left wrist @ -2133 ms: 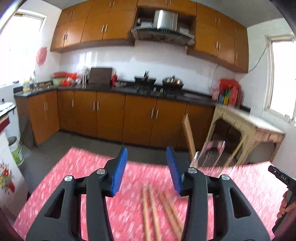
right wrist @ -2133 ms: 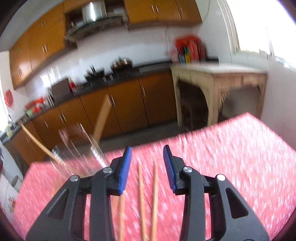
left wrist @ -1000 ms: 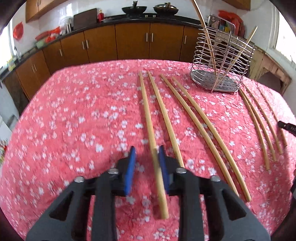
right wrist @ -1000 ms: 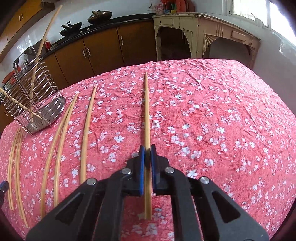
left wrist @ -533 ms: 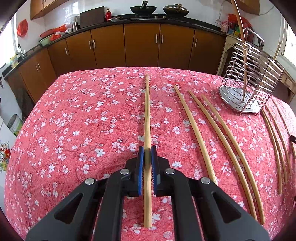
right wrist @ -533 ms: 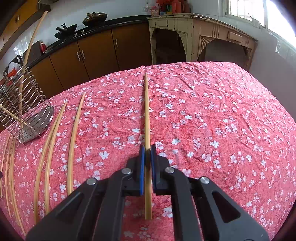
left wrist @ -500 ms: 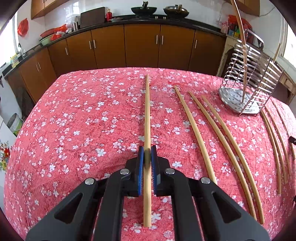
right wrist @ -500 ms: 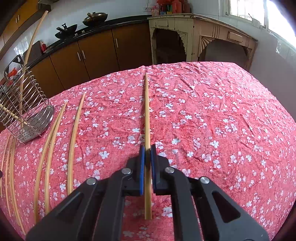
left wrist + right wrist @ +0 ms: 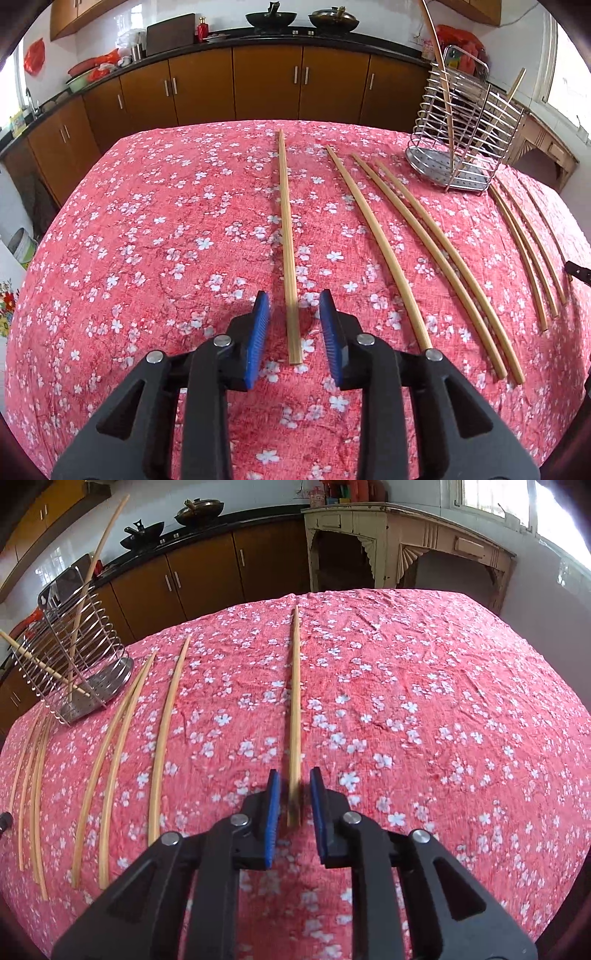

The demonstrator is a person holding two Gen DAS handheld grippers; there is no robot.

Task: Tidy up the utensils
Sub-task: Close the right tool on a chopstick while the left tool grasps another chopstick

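Several long bamboo chopsticks lie on a red floral tablecloth (image 9: 147, 240). In the left wrist view one chopstick (image 9: 286, 236) lies straight ahead, its near end between the open pads of my left gripper (image 9: 294, 332). In the right wrist view another chopstick (image 9: 295, 701) lies between the open pads of my right gripper (image 9: 294, 805), not clamped. A wire utensil holder (image 9: 461, 136) stands at the far right with two chopsticks leaning in it; it also shows in the right wrist view (image 9: 74, 653) at far left.
Three chopsticks (image 9: 424, 251) lie right of my left gripper, more (image 9: 528, 251) beyond near the holder. In the right wrist view several chopsticks (image 9: 122, 738) lie to the left. Brown kitchen cabinets (image 9: 236, 85) and a cream side table (image 9: 406, 546) stand behind the table.
Both grippers were shut on their chopsticks half a second ago; now both have opened and the chopsticks lie loose on the cloth between the pads.
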